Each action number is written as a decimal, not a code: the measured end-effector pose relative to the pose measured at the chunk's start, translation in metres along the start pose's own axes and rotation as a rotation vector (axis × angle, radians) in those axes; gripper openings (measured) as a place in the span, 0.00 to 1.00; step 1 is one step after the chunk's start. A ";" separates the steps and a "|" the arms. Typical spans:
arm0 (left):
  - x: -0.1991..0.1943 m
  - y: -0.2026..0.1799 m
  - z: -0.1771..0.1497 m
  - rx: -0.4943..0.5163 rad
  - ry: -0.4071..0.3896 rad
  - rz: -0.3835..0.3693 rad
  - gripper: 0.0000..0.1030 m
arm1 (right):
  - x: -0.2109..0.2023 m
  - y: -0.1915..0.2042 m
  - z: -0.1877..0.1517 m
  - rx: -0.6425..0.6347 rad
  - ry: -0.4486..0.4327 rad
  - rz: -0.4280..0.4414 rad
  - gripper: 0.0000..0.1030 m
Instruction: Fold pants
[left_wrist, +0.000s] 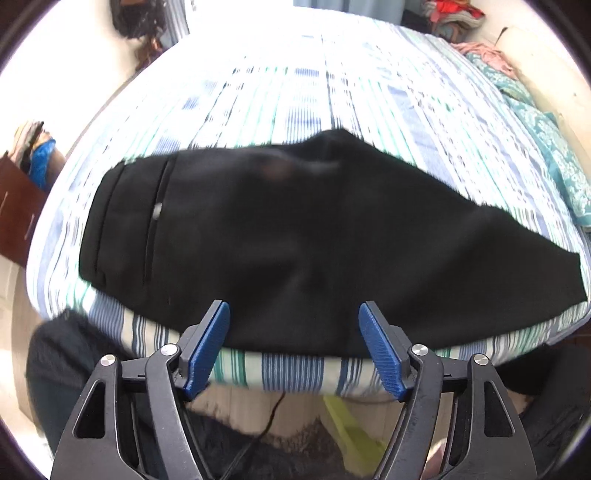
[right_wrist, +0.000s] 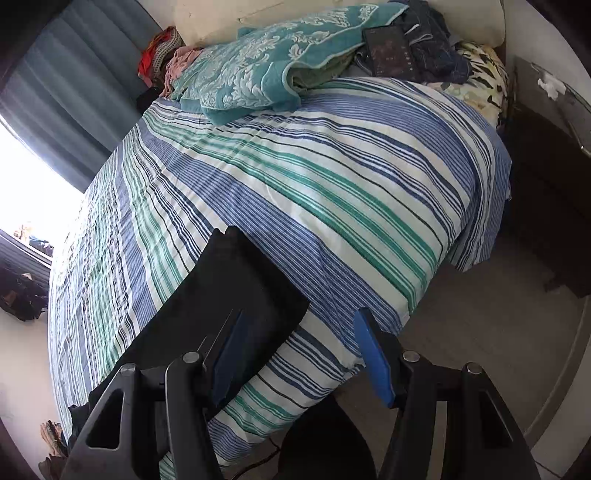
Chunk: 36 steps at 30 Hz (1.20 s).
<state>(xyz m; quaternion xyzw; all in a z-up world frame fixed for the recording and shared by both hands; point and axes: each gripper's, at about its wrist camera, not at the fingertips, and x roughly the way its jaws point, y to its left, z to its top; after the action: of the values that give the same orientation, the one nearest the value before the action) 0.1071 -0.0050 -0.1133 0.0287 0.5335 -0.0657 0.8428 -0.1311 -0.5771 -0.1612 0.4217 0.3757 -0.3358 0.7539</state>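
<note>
The bed (left_wrist: 369, 92) with its striped cover carries the black pants (left_wrist: 258, 236), lying folded lengthwise near its front edge. The left gripper (left_wrist: 293, 314) and right gripper (right_wrist: 295, 325) are both released, holding nothing. For the next fold, I would grasp both hem corners evenly.

Left wrist view: motion blur softens the black pants (left_wrist: 266, 229) and the striped bedspread (left_wrist: 332, 92); strong window light washes out the bedspread's far part. A pale spot (left_wrist: 158, 211) near the pocket seam is too blurred to identify. Right wrist view: the right gripper (right_wrist: 295, 350) covers the pants' near portion, and the far bedside cabinet (right_wrist: 554, 184) is cut off at the picture's rim.
</note>
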 end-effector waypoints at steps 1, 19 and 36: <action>0.009 0.003 0.019 0.010 -0.045 -0.009 0.75 | -0.001 0.002 0.001 -0.007 -0.012 0.007 0.59; 0.079 0.046 0.036 -0.175 -0.057 0.238 0.80 | 0.041 0.012 0.041 -0.236 0.110 0.207 0.61; 0.056 -0.010 0.005 -0.064 -0.022 0.108 0.82 | 0.123 0.037 0.042 -0.395 0.395 0.341 0.16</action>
<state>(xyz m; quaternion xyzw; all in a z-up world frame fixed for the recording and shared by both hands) 0.1339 -0.0204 -0.1619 0.0300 0.5237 -0.0033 0.8514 -0.0279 -0.6221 -0.2361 0.3810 0.4968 -0.0370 0.7789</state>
